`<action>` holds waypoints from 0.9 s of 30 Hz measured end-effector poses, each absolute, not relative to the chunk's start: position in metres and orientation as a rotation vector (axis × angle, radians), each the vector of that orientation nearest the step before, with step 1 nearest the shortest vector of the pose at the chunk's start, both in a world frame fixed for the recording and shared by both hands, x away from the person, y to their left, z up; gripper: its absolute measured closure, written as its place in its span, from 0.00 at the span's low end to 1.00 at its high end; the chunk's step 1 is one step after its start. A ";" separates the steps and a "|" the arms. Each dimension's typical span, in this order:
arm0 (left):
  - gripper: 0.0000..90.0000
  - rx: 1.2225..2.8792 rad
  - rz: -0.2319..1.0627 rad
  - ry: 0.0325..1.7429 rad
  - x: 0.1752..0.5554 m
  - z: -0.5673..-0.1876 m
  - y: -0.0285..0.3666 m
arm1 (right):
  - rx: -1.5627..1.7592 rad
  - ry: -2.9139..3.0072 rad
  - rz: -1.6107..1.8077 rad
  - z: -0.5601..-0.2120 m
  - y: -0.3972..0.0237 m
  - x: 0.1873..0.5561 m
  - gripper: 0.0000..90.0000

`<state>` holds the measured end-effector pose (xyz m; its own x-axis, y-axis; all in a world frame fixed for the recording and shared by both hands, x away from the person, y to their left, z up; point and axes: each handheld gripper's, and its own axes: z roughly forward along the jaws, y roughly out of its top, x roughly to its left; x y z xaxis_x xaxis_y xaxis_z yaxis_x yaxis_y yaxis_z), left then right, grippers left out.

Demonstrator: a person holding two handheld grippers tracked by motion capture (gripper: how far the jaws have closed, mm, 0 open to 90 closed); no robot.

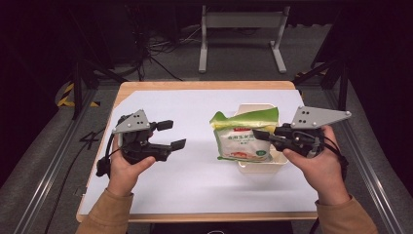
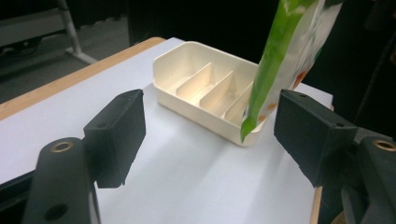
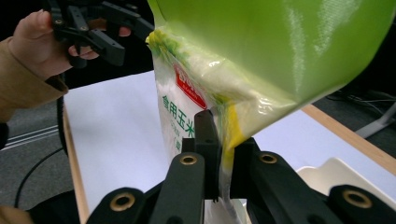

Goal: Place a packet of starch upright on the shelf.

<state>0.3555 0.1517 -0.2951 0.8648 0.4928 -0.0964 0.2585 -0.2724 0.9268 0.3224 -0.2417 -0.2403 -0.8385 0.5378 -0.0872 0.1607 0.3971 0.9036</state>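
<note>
1. High view: I am holding my right gripper [image 1: 260,135] clamped on the edge of a green-and-white food packet [image 1: 243,134], which is hanging out ahead of its jaws, lifted over a cream divided tray [image 1: 260,167] that is sitting just below and beneath the gripper.
2. High view: my left gripper [image 1: 171,134] is standing well apart from the packet, off toward my left, with its jaws spread wide and nothing between them. Both grippers are working over a white sheet [image 1: 190,180] covering the wooden table [image 1: 204,85].
3. Left gripper view: I am looking between my two black jaws, which are standing far apart with only white sheet [image 2: 196,177] between them. The tray [image 2: 187,100] is lying ahead of the jaws, its dividers [image 2: 212,88] showing three or four compartments, all bare. The packet [image 2: 275,60] is dangling ahead and toward the right-hand jaw, its lower corner hanging over the tray's near end; I cannot tell whether it is touching the rim.
4. Right gripper view: my jaws are pinching the packet's [image 3: 261,60] sealed edge tight, the bag ballooning up and out above them. Red and green print is showing on its white face. A tray corner [image 3: 327,175] is peeking out to the right of the jaws. Farther off, upper left, my other hand [image 3: 37,44] is carrying the left gripper [image 3: 116,32].
</note>
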 end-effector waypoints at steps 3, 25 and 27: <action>0.29 1.885 0.257 0.602 0.359 -0.298 0.156 | 0.612 2.285 1.411 -0.238 -0.246 0.326 0.96; 0.29 1.916 0.284 0.693 0.372 -0.308 0.167 | 0.745 2.249 1.331 -0.236 -0.286 0.341 0.96; 0.29 1.914 0.279 0.698 0.372 -0.308 0.167 | 0.747 2.254 1.332 -0.236 -0.286 0.341 0.96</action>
